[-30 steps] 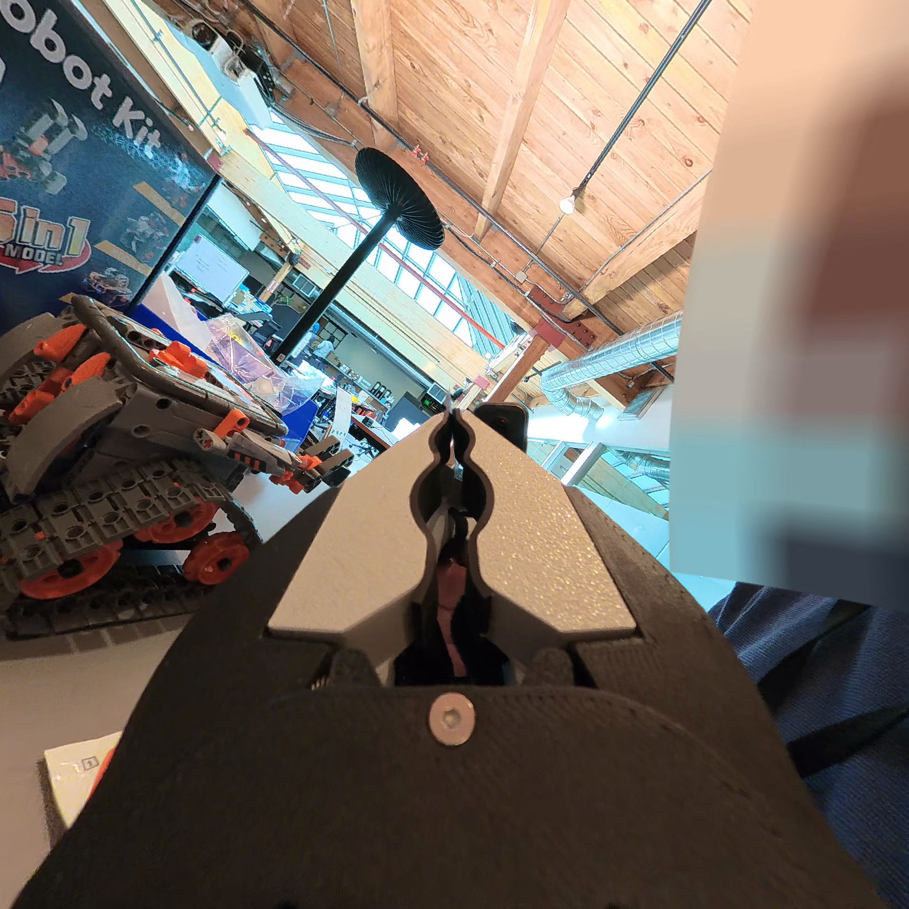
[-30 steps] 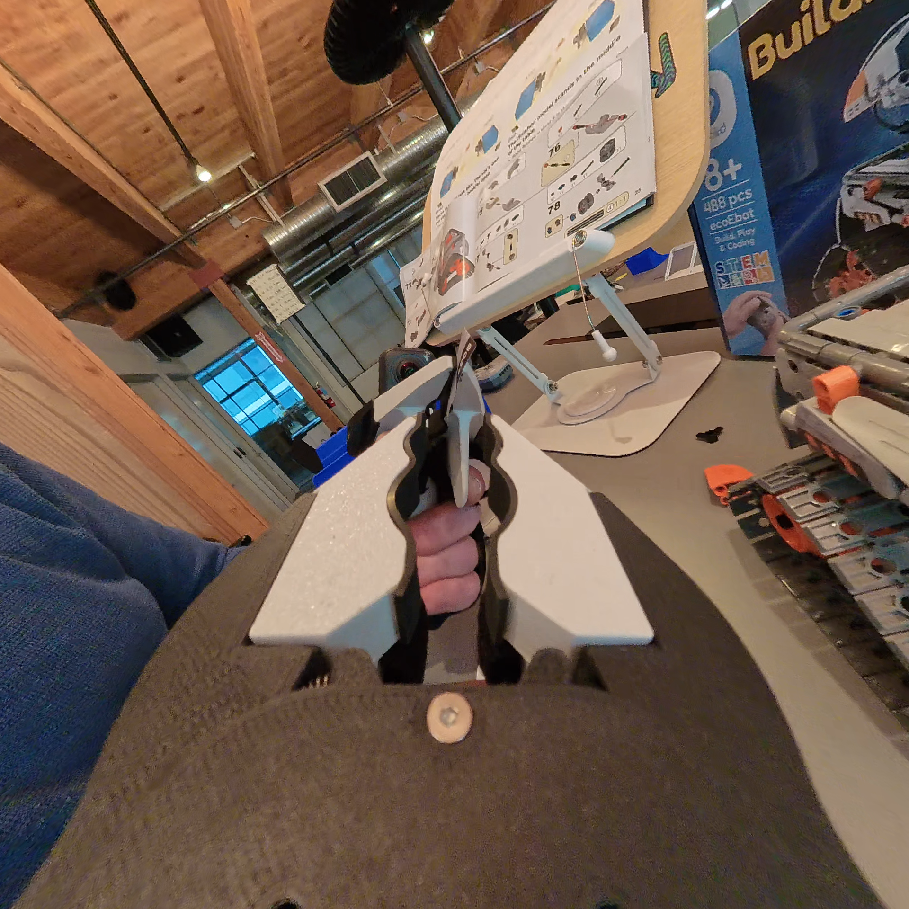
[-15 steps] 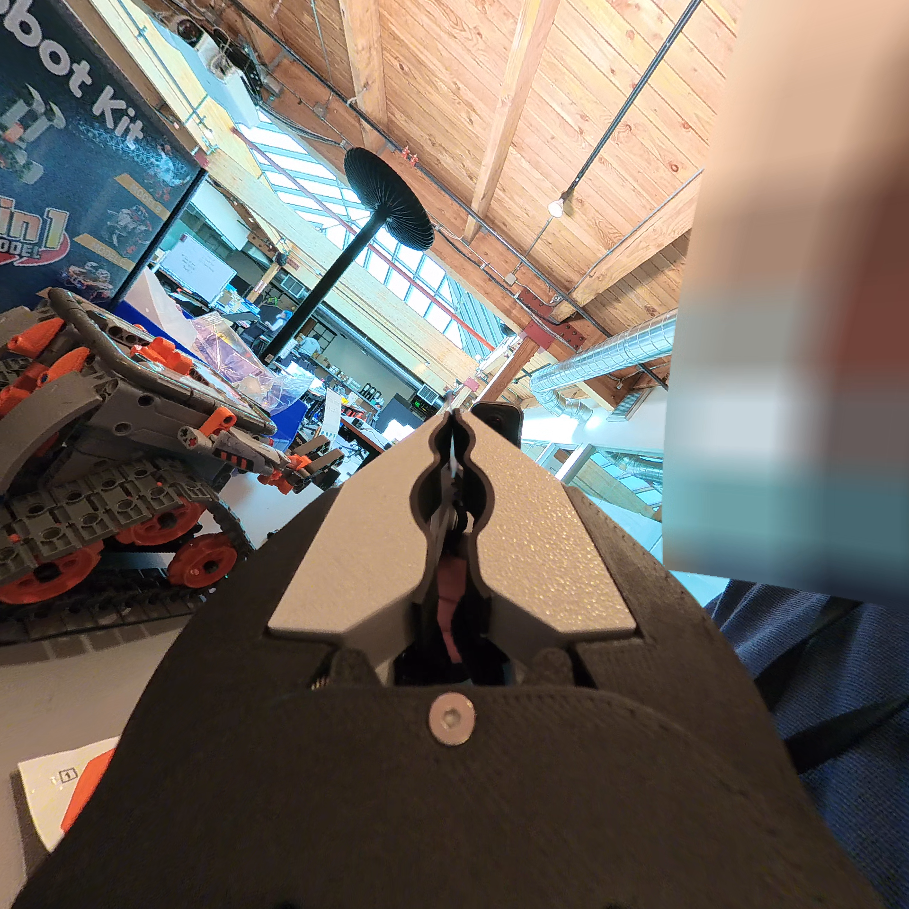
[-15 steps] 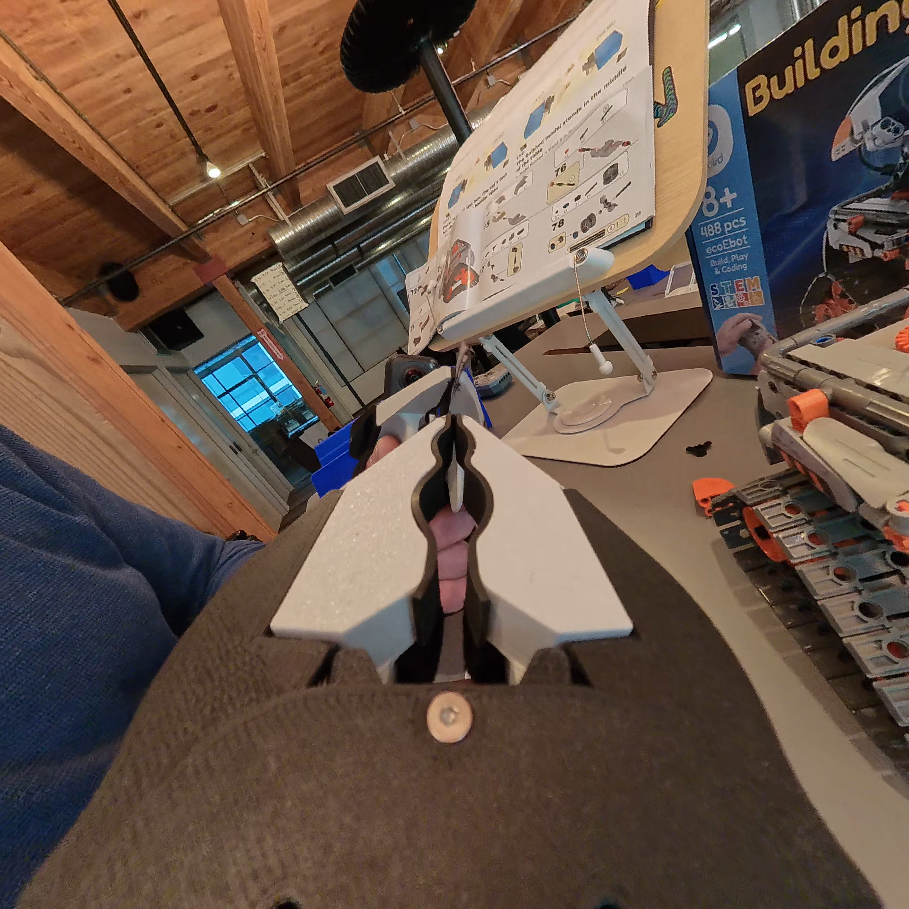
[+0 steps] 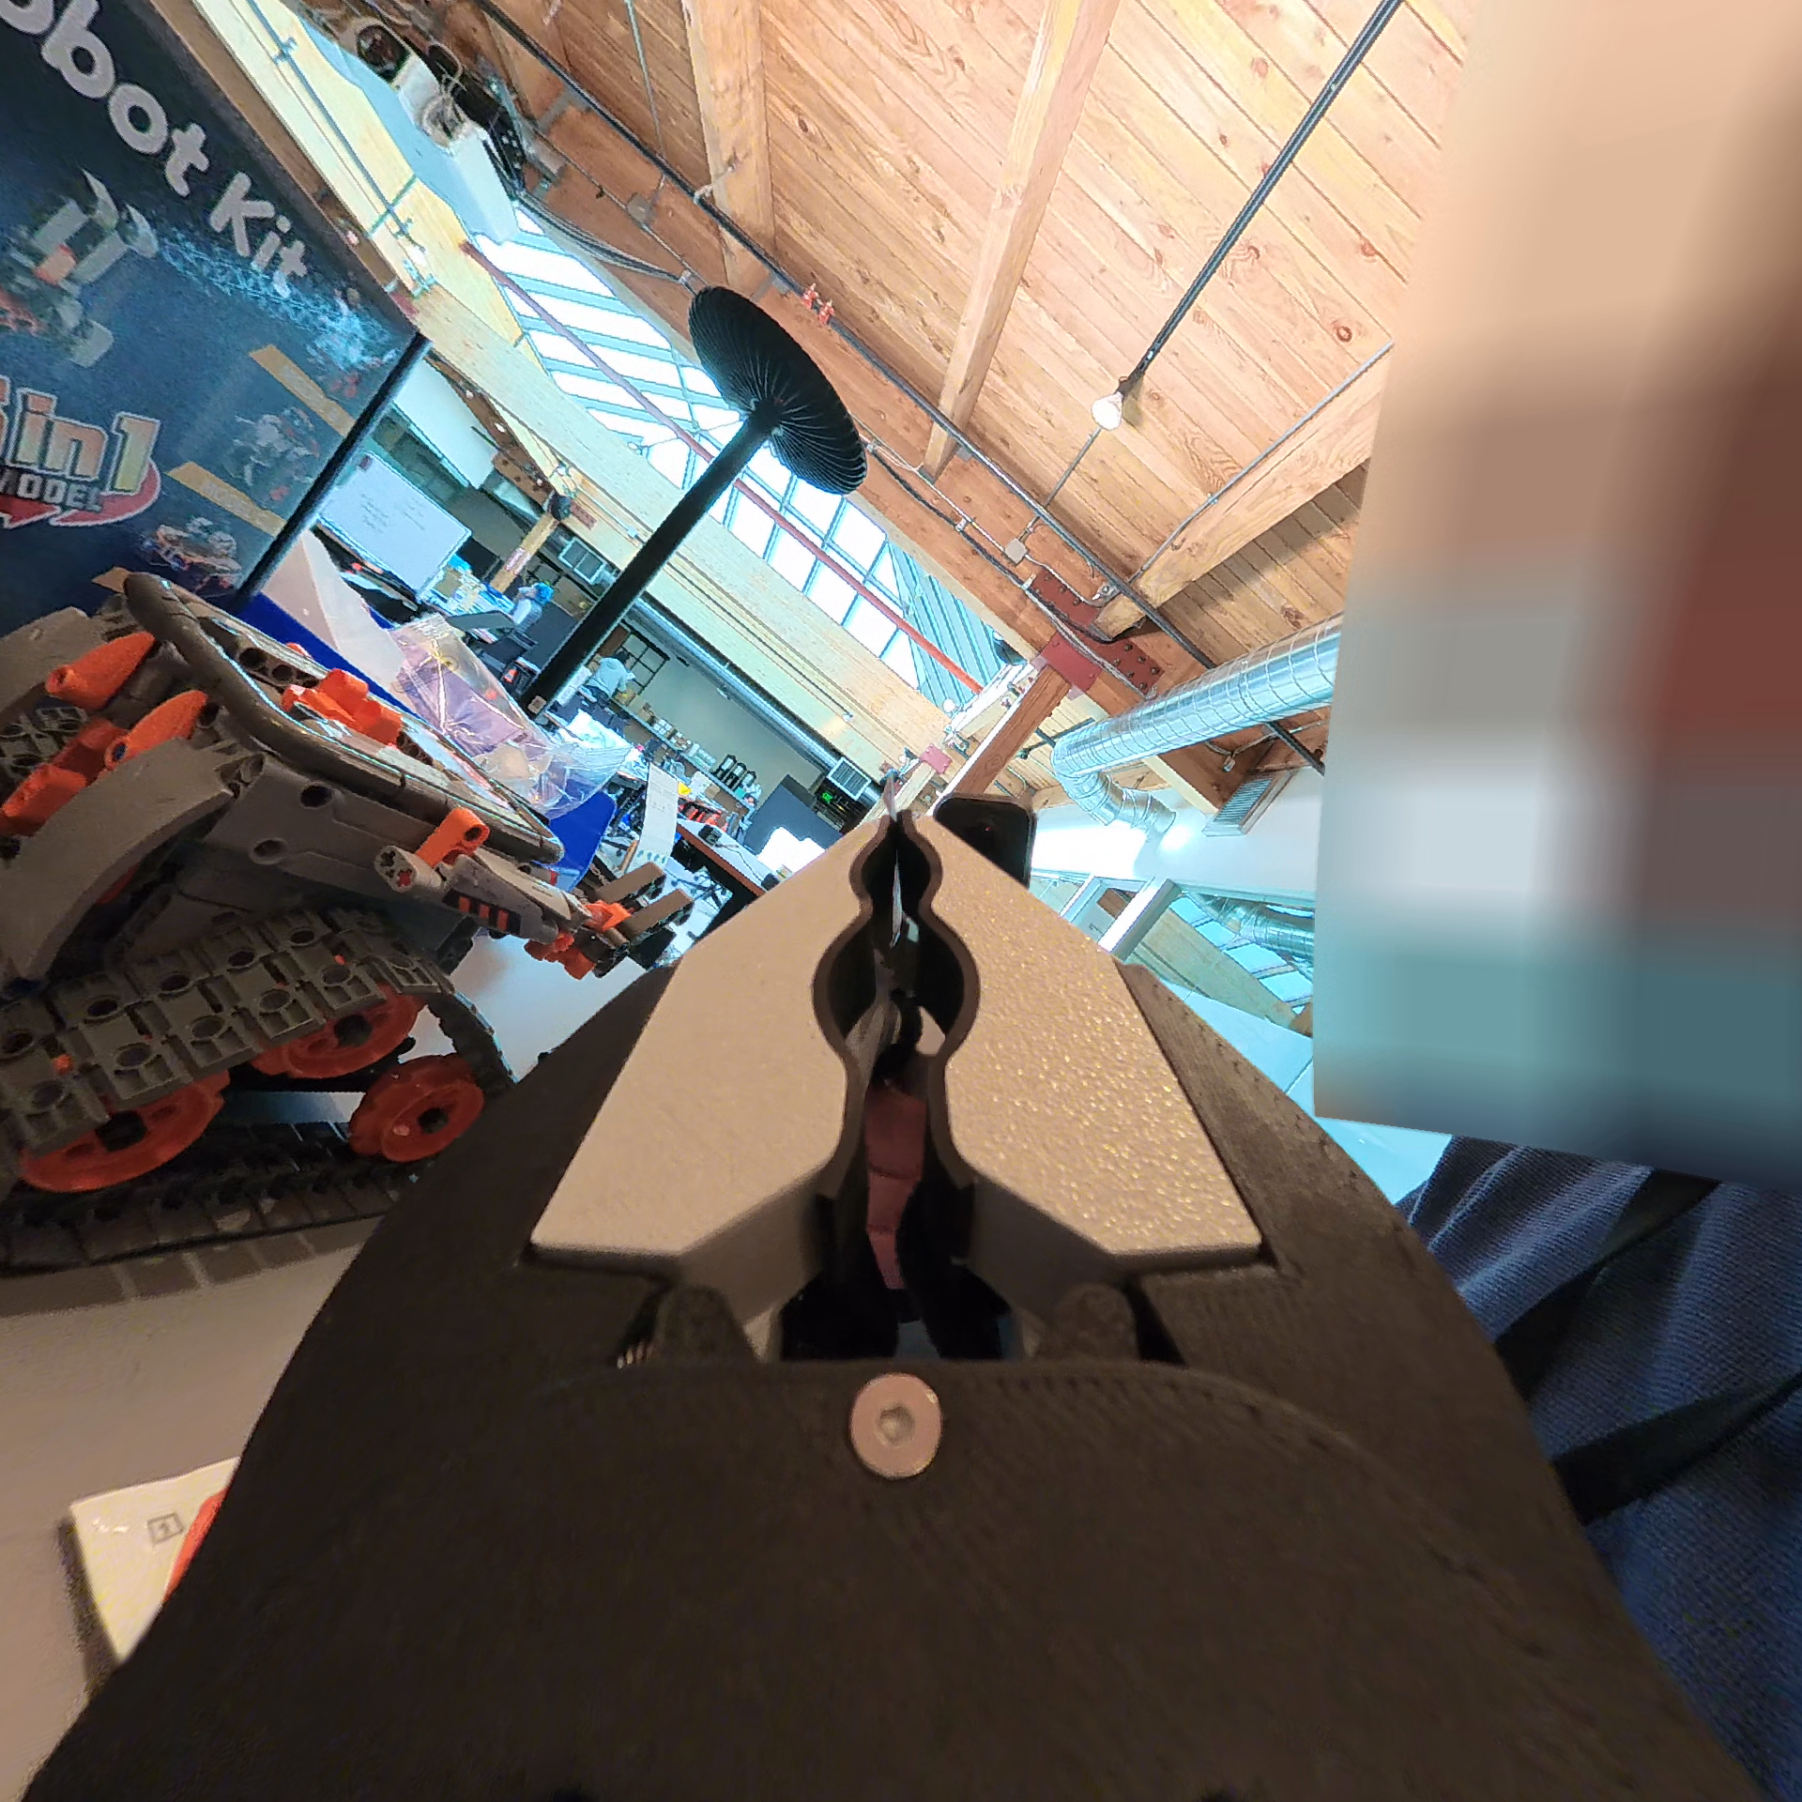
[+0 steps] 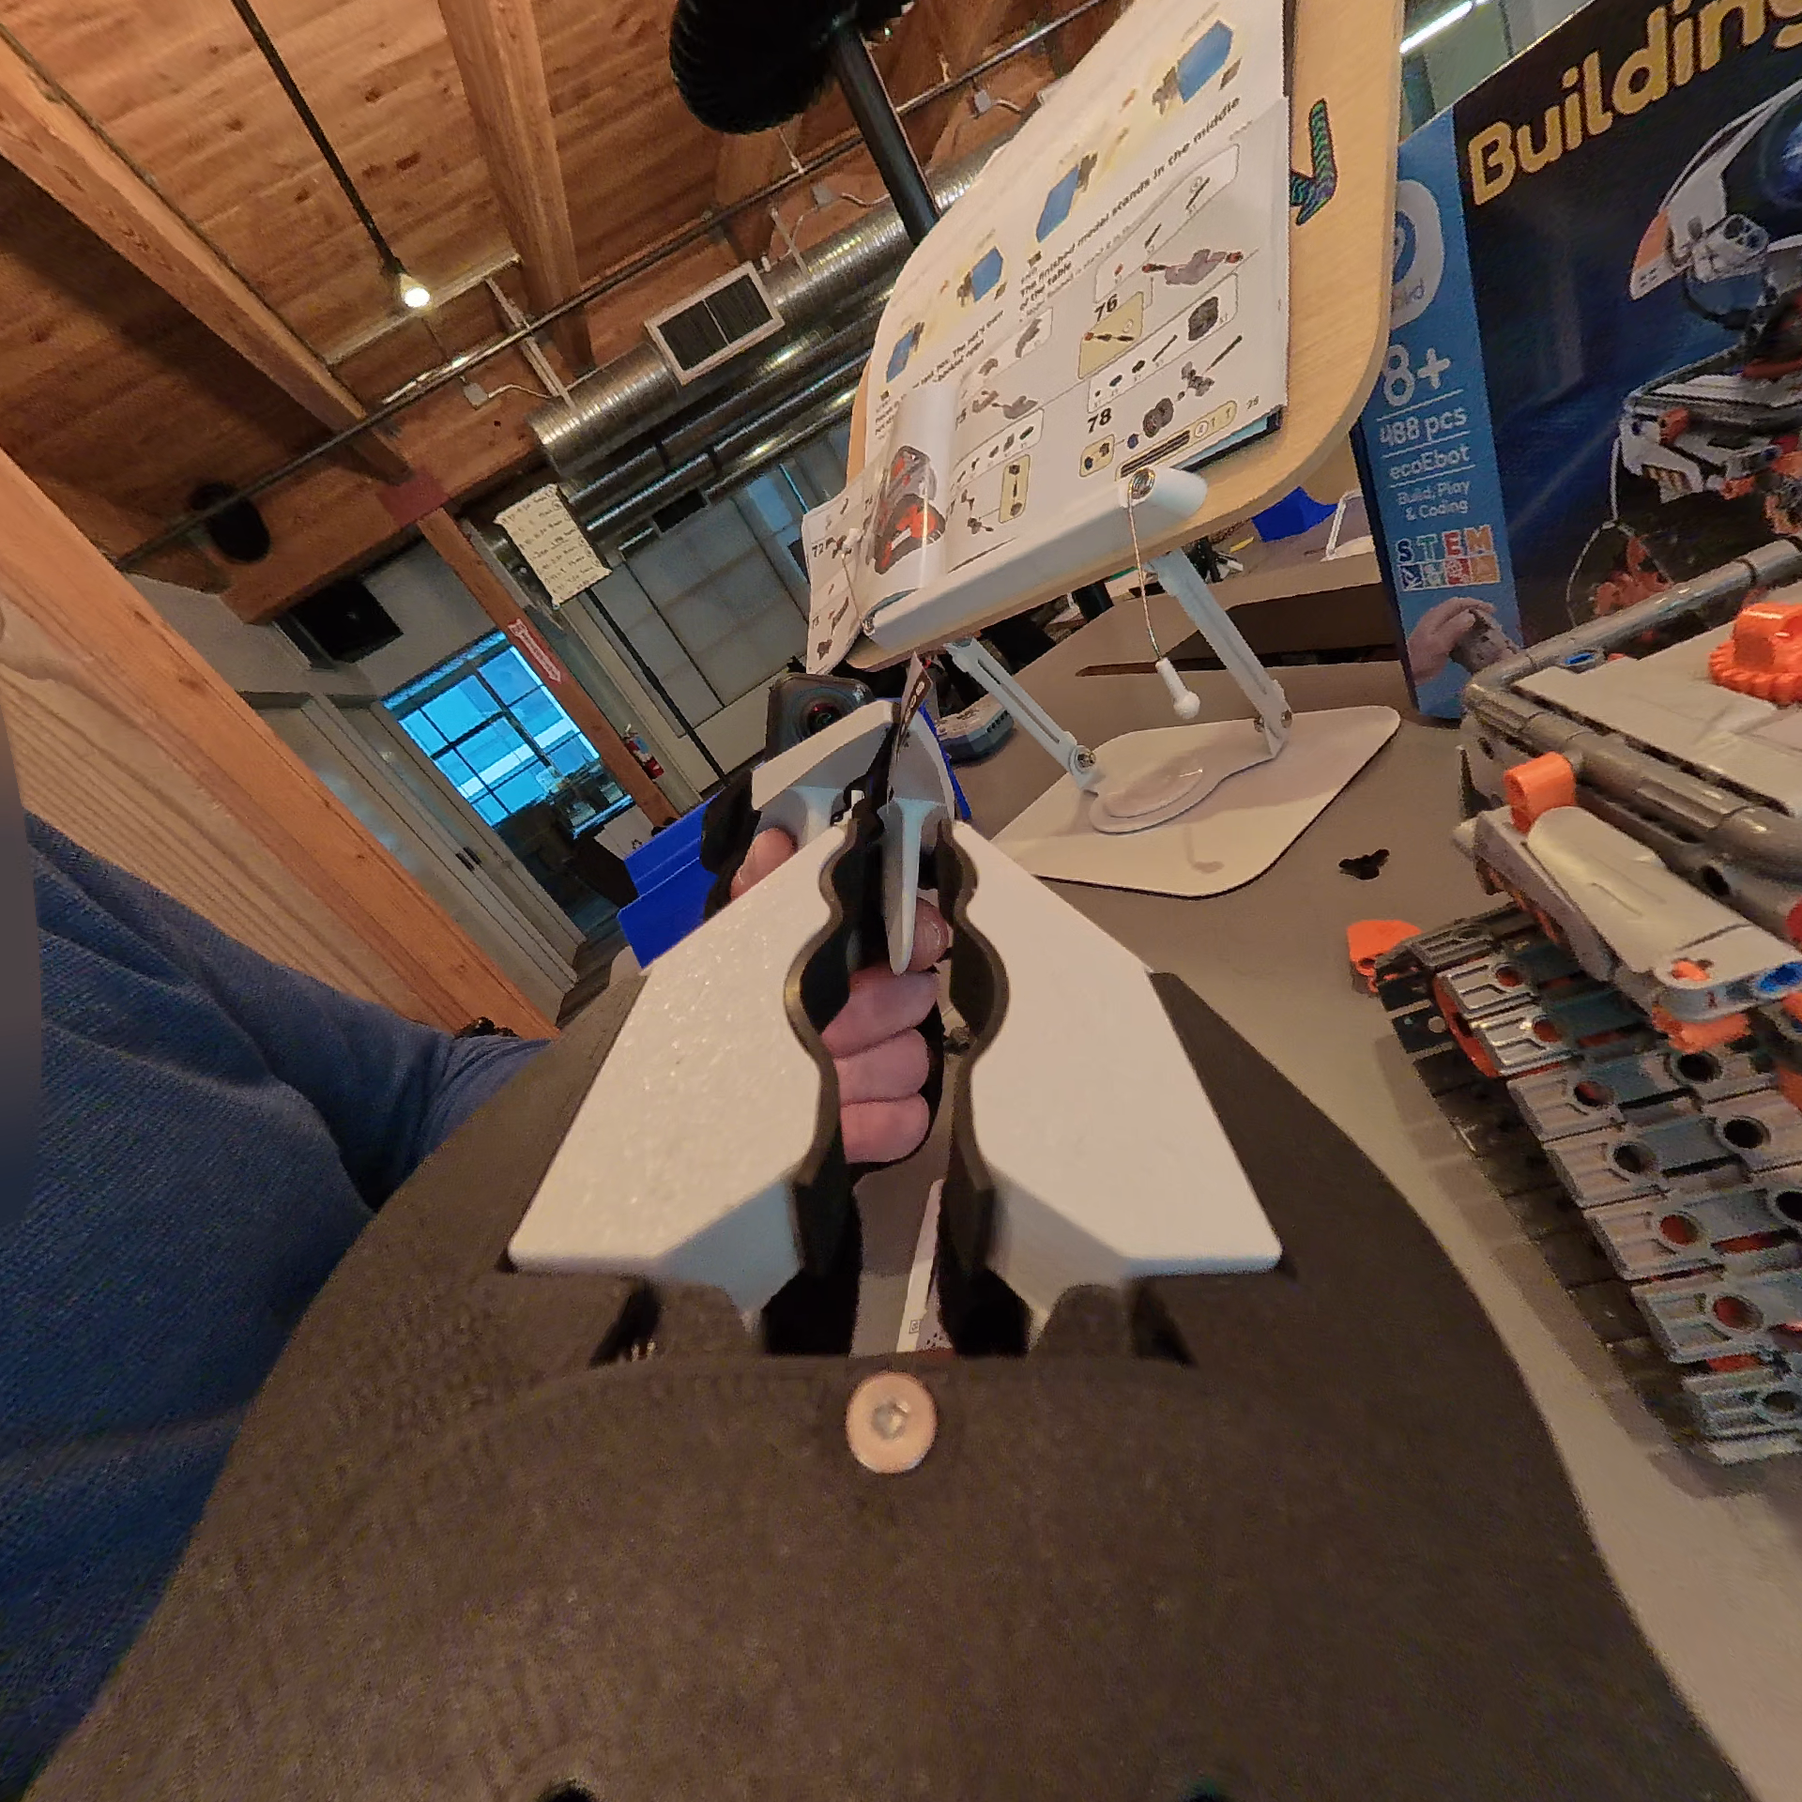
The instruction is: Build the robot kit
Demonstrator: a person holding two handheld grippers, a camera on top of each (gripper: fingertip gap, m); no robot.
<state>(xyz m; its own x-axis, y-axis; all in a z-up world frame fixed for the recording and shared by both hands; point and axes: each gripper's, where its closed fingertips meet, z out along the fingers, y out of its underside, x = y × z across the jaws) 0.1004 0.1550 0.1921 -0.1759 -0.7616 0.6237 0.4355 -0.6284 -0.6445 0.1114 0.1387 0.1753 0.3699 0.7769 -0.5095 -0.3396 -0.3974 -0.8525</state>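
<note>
My left gripper is shut on a thin pale strip that runs down between its grey fingers. It is raised and points up toward the wooden ceiling. My right gripper faces it tip to tip, with the jaws a narrow gap apart. Through that gap I see the left gripper and the hand holding it. The strip's end sticks up above the left gripper's tips. A tracked robot model of grey and orange bricks stands on the table, to the right in the right wrist view.
An open instruction booklet rests on a wooden stand with a white base. A dark blue kit box stands behind the model. A loose orange piece and a small black piece lie on the grey table. A white leaflet lies near the left gripper. My left and right fingertips are right by each other.
The right gripper's jaws closed together half a second ago and have now parted a little. The left gripper stays shut on the strip. Both grippers shifted only slightly.
</note>
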